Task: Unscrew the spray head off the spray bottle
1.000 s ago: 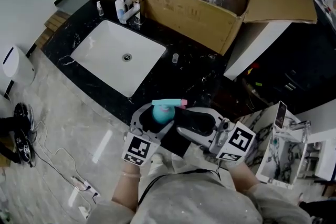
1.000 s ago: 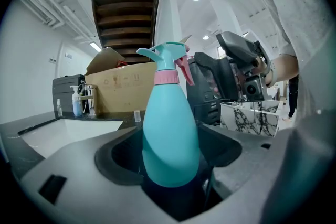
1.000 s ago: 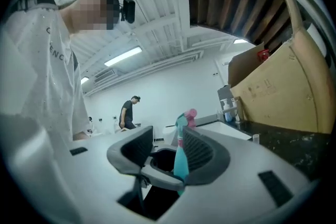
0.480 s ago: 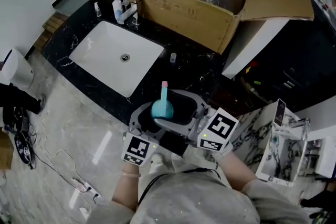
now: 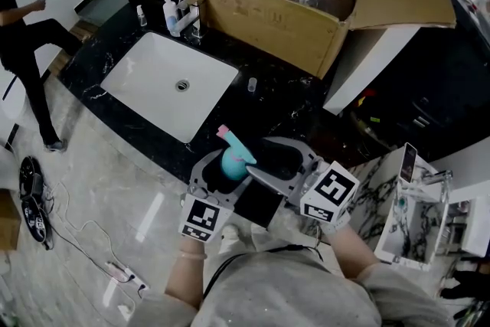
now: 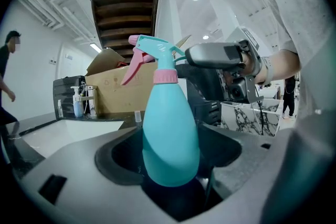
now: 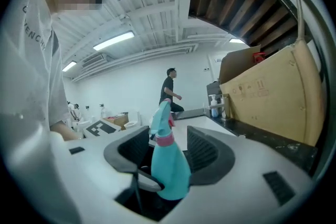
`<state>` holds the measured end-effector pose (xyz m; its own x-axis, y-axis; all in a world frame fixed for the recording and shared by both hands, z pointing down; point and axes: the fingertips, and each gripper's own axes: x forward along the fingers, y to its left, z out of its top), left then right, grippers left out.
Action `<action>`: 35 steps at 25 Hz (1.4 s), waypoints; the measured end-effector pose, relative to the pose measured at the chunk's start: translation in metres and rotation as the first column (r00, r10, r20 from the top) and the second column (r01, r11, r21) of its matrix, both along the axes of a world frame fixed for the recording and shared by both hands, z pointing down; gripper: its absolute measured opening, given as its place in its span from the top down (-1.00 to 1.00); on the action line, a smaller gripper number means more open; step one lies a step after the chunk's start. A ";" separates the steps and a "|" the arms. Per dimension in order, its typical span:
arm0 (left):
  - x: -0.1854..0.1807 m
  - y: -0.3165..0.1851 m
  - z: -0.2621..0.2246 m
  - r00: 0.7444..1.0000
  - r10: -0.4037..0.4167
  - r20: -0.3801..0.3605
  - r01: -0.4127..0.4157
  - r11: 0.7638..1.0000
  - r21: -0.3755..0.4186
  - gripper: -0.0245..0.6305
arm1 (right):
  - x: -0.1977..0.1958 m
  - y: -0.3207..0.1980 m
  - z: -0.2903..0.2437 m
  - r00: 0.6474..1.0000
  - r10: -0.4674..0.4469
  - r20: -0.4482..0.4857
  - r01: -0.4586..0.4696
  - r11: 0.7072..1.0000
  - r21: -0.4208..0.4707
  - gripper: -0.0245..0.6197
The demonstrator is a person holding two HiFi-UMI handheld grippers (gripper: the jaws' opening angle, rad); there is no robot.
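Observation:
A teal spray bottle (image 5: 234,160) with a pink trigger and pink collar is held up in front of the person, above the counter's edge. My left gripper (image 5: 223,178) is shut on its round body (image 6: 170,134). The spray head (image 6: 153,55) points up and to the left in the head view. My right gripper (image 5: 255,157) reaches in from the right at head height. Its jaws have just been closing and stand on either side of the collar (image 7: 165,139), with a gap showing on each side. In the left gripper view the right gripper (image 6: 215,55) sits just right of the head.
The black stone counter (image 5: 283,107) holds a white sink (image 5: 172,80), a soap dispenser (image 5: 170,8), a small vial (image 5: 252,83) and an open cardboard box (image 5: 291,4) with bottles inside. A marble-patterned organiser (image 5: 413,210) stands at the right. A person (image 5: 27,42) walks at far left.
The spray head has swung from pointing right, through straight away, to up-left. The right gripper moved in to the bottle, then back a little rightward. A person has walked in at the left.

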<state>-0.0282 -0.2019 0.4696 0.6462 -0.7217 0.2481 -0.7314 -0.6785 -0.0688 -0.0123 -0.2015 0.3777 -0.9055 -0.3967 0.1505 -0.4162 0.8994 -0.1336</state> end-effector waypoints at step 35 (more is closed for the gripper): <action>-0.001 0.000 0.000 1.000 0.002 -0.012 -0.003 1.000 -0.010 -0.10 | 0.023 -0.014 0.006 0.995 0.078 0.055 -0.077 0.997 -0.014 0.23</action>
